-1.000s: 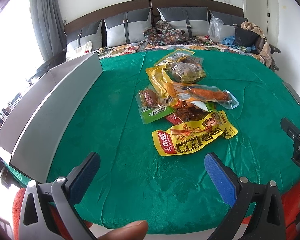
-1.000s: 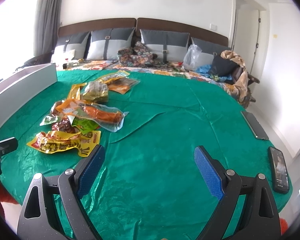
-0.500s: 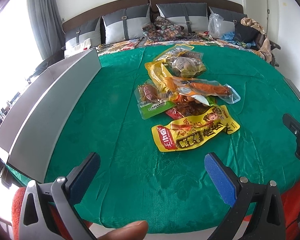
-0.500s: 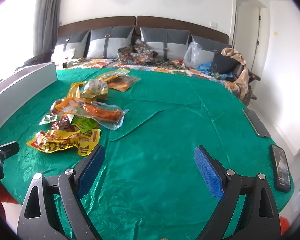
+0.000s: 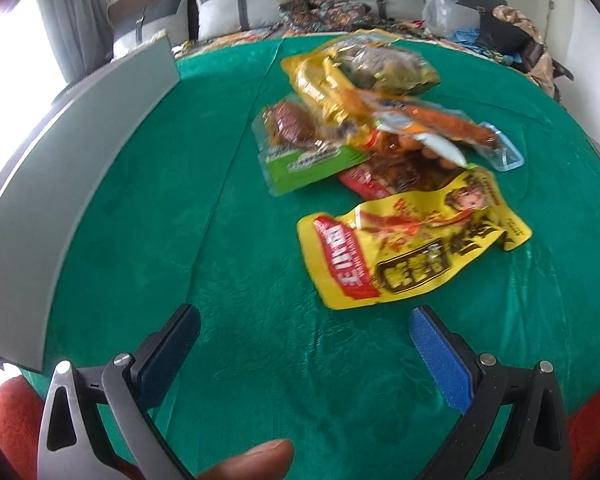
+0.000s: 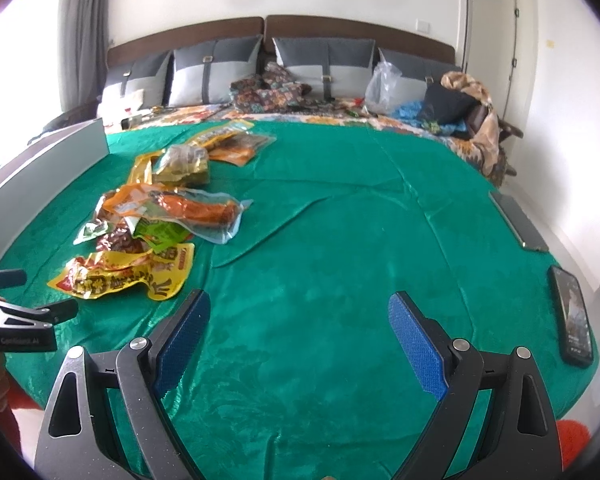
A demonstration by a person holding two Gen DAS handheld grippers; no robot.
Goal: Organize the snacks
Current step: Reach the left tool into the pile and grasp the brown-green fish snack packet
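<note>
Left wrist | grey bin (image 5: 80,184) interior unseen | snack packets (image 5: 380,160) on cloth

A home bedroom: padded headboard (image 6: 340,28), grey pillows (image 6: 324,64), patterned bedspread (image 6: 268,114)
</note>
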